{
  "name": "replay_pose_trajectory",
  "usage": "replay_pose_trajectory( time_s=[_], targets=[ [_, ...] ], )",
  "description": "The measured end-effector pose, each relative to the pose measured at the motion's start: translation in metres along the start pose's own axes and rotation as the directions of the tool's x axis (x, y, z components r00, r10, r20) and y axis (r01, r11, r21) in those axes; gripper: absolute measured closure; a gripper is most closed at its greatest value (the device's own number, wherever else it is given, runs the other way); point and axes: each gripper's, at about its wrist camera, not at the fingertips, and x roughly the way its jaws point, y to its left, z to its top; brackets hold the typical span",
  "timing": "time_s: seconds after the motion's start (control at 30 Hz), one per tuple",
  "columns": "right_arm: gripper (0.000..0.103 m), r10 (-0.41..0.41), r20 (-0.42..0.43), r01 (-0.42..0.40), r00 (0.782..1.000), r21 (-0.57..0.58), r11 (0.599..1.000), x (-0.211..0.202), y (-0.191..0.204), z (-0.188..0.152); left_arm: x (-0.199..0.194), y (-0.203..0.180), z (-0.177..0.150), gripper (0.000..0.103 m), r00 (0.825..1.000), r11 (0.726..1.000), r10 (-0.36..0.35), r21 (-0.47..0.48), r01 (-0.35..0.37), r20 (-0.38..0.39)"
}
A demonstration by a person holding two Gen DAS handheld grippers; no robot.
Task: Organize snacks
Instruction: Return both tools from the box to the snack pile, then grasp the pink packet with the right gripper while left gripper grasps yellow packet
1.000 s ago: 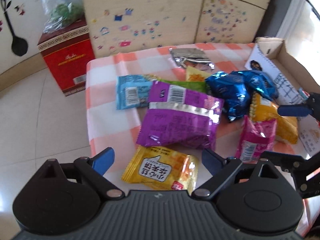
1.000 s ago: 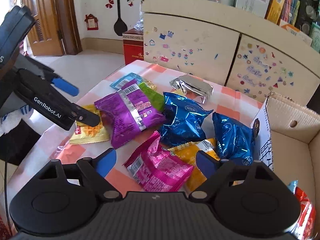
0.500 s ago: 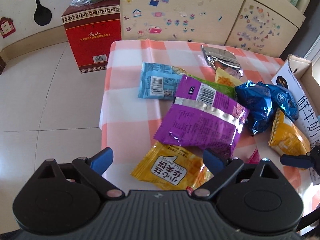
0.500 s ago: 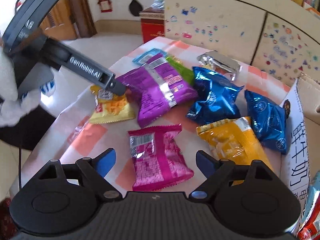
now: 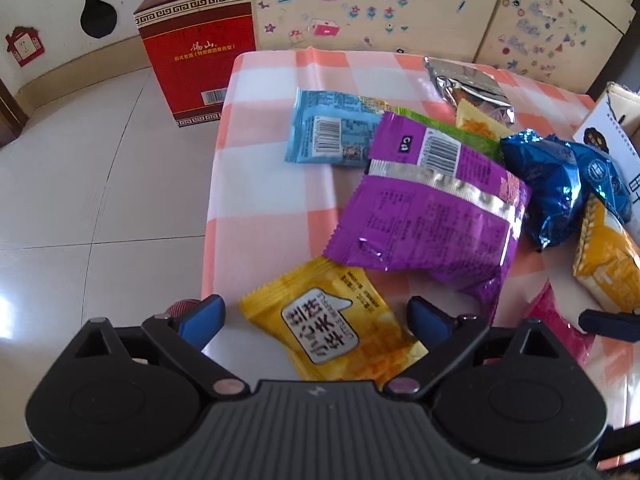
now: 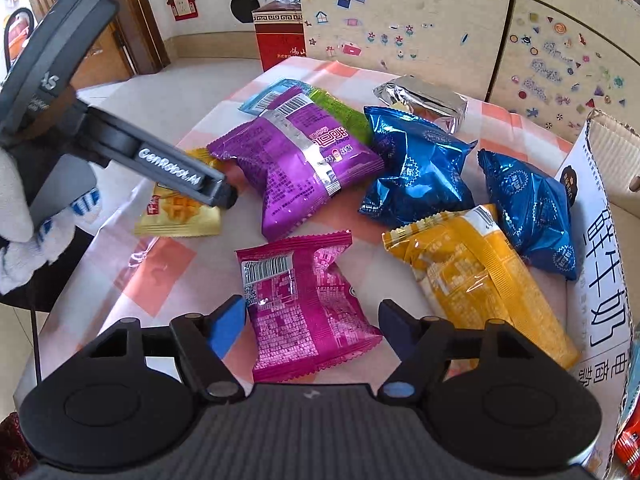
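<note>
While tilted downward, hand-held grippers [image 5: 316, 316] straddling packets [image 5: 334, 328]

Glossy white tiled floor [image 5: 80, 184], sticker-covered cabinet [image 5: 380, 8], red box [image 5: 200, 60] beside it

Packets [image 6: 308, 168] strewn mid-frame on table [image 6: 160, 268], carton [image 6: 600, 280] at right edge, cabinet [image 6: 400, 20] behind, box [image 5: 196, 56] on floor upper left.

Two black handheld grippers, ribbed dark grey housings, round side discs, blue finger pads [image 6: 226, 328], silver pivot screws, left gripper [image 6: 200, 184] lettered "GenRobot.AI" (white print), white knitted glove [image 6: 16, 216] with blue stripes
</note>
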Motion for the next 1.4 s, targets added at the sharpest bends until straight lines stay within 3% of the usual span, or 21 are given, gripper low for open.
replay_pose_trajectory(
  time_s=[0.2, 0.5, 0.63, 0.73, 0.93, 1.2, 1.4],
  targets=[
    [0.023, -0.003, 0.005, 0.003, 1.0, 0.006, 1.0, 0.001, 0.0, 0.001, -0.003, -0.002, -0.007, 0.007, 1.0, 0.999, -0.013, 0.043, 0.013, -0.001],
    [0.025, -0.033, -0.014, 0.032, 0.999, -0.017, 0.999, 0.007, 0.004, 0.0, -0.009, -0.008, -0.011, 0.025, 0.998, 0.996, -0.049, 0.082, 0.046, 0.037],
    [0.041, -0.039, -0.008, 0.038, 0.999, -0.013, 0.999, 0.005, 0.003, 0.001, -0.014, -0.011, -0.012, 0.044, 0.996, 0.991, -0.061, 0.122, 0.053, 0.066],
    [0.045, -0.033, -0.001, 0.033, 0.999, 0.004, 0.999, 0.003, 0.001, 0.001, -0.016, -0.01, -0.014, 0.05, 0.994, 0.99, -0.083, 0.115, 0.075, 0.07],
    [0.051, -0.027, 0.021, 0.027, 0.999, 0.009, 1.0, -0.003, 0.001, 0.003, -0.022, -0.009, -0.02, 0.052, 0.991, 0.99, -0.109, 0.094, 0.102, 0.073],
    [0.052, -0.001, 0.056, 0.001, 0.998, -0.001, 1.0, -0.011, 0.006, 0.006, -0.039, -0.009, -0.028, 0.057, 0.985, 0.992, -0.074, 0.117, 0.056, 0.154],
    [0.052, -0.012, 0.065, 0.011, 0.998, 0.005, 1.0, -0.015, 0.004, 0.007, -0.044, -0.012, -0.046, 0.056, 0.985, 0.989, -0.105, 0.113, 0.09, 0.136]
  ],
)
